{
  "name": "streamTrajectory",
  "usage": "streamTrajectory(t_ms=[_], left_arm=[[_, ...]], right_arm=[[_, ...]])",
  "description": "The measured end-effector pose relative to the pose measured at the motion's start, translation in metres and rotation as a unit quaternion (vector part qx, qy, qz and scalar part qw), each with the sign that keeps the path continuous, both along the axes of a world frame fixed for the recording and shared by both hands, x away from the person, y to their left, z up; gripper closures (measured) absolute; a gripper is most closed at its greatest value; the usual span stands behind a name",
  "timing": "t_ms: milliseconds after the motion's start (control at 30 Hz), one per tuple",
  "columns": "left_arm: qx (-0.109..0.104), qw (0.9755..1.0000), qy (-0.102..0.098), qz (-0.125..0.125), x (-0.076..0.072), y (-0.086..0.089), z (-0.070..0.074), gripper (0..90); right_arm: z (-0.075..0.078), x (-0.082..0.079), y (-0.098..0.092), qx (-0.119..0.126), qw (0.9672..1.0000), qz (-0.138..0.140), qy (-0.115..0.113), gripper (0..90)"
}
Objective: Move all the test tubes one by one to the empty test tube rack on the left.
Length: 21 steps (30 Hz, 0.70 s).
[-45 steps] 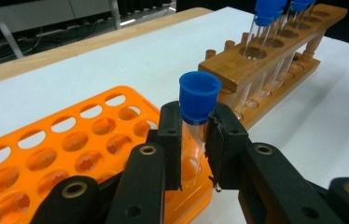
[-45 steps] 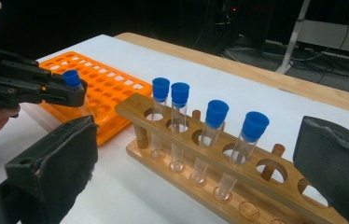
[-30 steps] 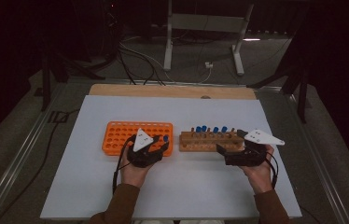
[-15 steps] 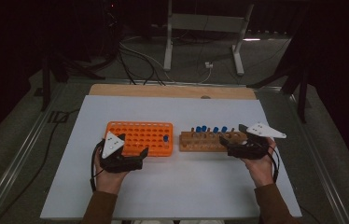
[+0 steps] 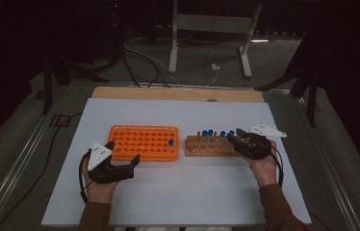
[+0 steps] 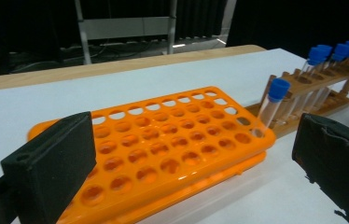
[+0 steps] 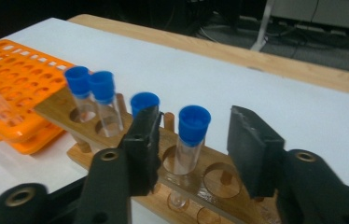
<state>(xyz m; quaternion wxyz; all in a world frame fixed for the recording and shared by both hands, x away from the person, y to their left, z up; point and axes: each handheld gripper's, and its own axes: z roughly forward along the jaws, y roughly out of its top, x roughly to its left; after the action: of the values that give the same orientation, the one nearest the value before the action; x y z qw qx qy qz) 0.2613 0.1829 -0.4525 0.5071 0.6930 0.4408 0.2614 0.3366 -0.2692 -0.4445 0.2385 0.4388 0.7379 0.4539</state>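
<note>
The left gripper (image 5: 122, 155) has drawn back from the orange rack (image 5: 144, 142) toward the counter's (image 5: 192, 192) near left, its jaws just opened wide and empty. One blue-capped tube (image 6: 272, 103) it left stands in the rack's corner hole. The right gripper (image 7: 192, 145) sits at the wooden rack (image 7: 116, 135), its jaws closing around a blue-capped tube (image 7: 190, 135) but not yet touching it

Five blue-capped tubes (image 7: 192, 135), one orange rack (image 5: 143, 142), one wooden rack (image 5: 212, 146), two grippers (image 5: 122, 152)
</note>
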Motion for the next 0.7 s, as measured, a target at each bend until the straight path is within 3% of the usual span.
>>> streamTrajectory(t_ms=[100,333,700], left_arm=[[-0.004,0.9999,-0.001,0.011,0.0,0.005,-0.002,0.7],[-0.001,0.9998,0.004,0.018,0.0,0.007,-0.006,0.8],[0.001,0.9997,0.002,0.023,0.0,0.008,-0.007,0.8]], right_arm=[[-0.007,0.005,0.001,0.009,0.9999,-0.006,0.012,59.7],[-0.014,0.01,0.005,0.009,0.9998,-0.003,0.015,74.9],[-0.014,0.01,0.008,-0.005,0.9998,0.01,0.017,75.9]])
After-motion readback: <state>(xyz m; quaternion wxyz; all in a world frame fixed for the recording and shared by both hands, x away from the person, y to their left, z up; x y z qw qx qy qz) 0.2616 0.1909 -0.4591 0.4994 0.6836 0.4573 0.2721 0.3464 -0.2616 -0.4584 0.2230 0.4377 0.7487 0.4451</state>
